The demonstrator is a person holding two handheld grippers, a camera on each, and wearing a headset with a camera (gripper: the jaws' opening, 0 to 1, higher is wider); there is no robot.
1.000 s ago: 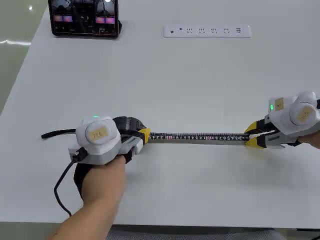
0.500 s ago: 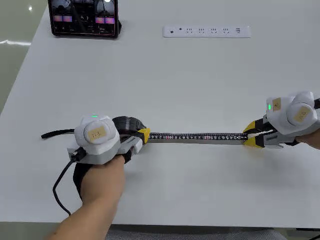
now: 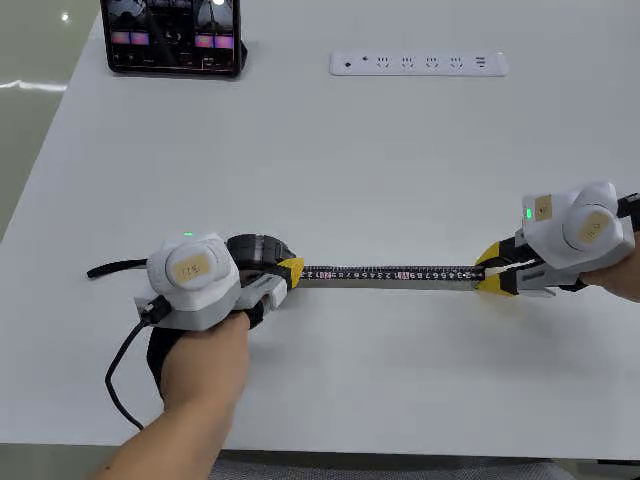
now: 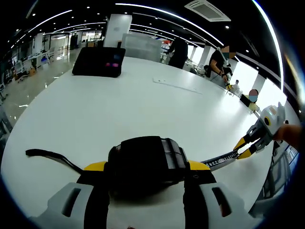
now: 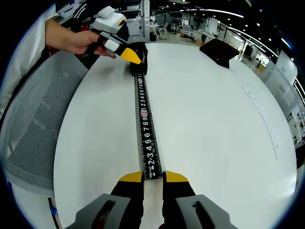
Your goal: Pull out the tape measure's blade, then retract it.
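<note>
Both low (apart) | left hand-held gripper [image 4: 147,167] clamps case [image 3: 256,249] | right hand-held gripper [image 3: 489,270] pinches blade [image 3: 390,272]

My tape measure [image 3: 258,254] is a black, ribbed case sitting on the white table [image 3: 400,180], clamped between my left fingers [image 3: 290,268]. Its blade [image 3: 390,273] runs out flat along the table toward my right, black with white numerals and one red mark. My right fingers [image 3: 490,256] pinch its tip.
</note>
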